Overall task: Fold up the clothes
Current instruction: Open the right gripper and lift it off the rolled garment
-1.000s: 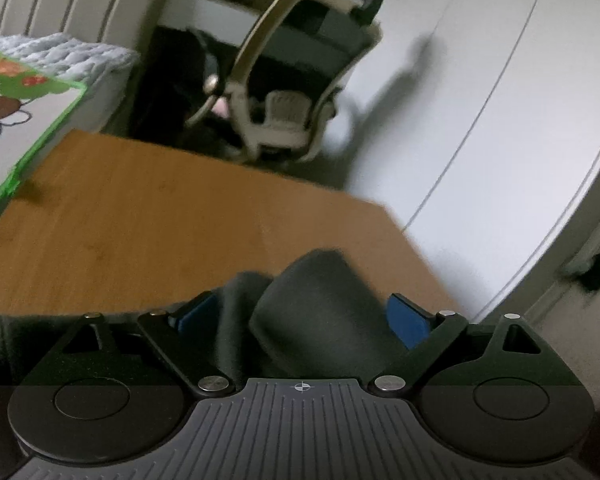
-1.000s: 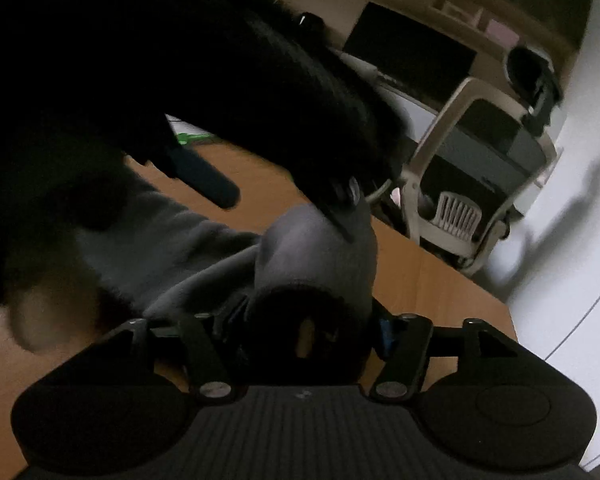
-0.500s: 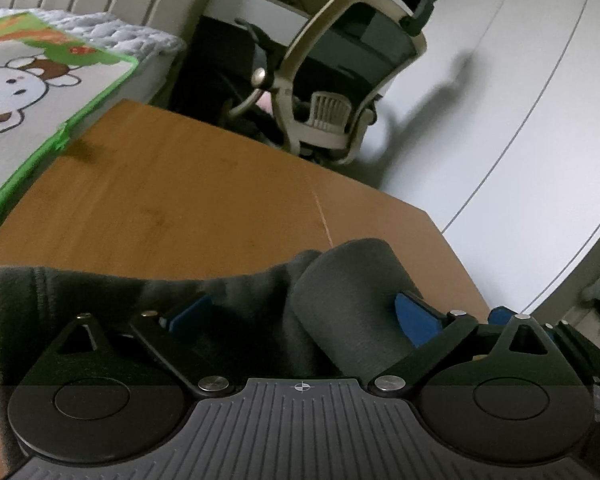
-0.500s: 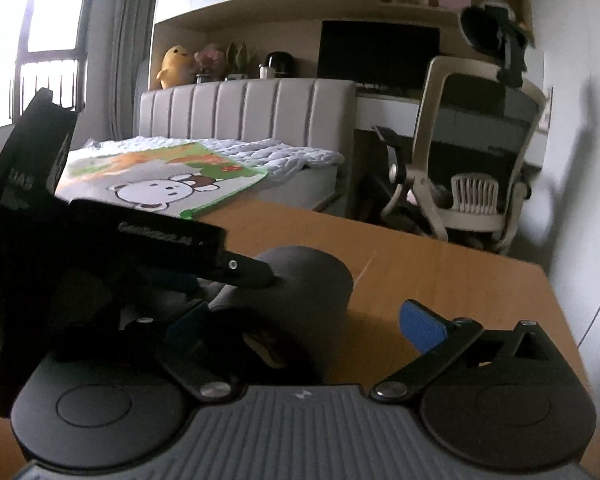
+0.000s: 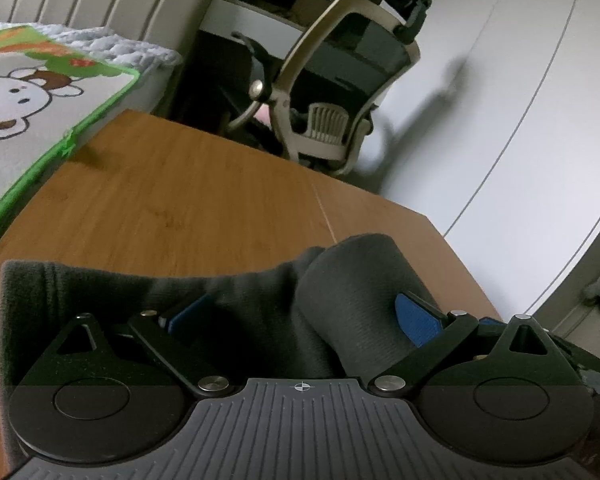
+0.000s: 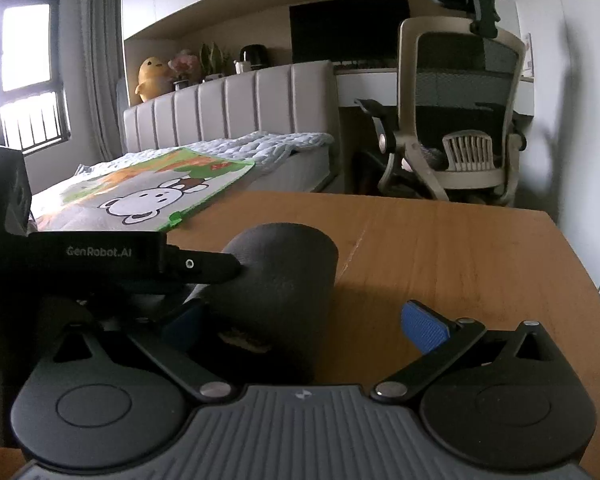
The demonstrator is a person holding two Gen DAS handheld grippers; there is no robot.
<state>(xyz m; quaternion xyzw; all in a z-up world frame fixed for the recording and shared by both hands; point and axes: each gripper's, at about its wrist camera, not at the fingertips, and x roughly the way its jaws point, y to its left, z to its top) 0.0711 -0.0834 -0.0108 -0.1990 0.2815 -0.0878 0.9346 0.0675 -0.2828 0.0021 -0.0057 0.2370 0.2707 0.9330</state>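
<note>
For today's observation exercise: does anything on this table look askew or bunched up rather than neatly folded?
Yes. The dark garment on the table is not flat: one end bulges into a rolled hump, between the open fingers of both the left gripper and the right gripper.

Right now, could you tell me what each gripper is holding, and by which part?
The left gripper has the dark grey garment bunched between its fingers near the rolled cuff end, though a firm grip cannot be told. The right gripper is open, holding nothing.
</note>
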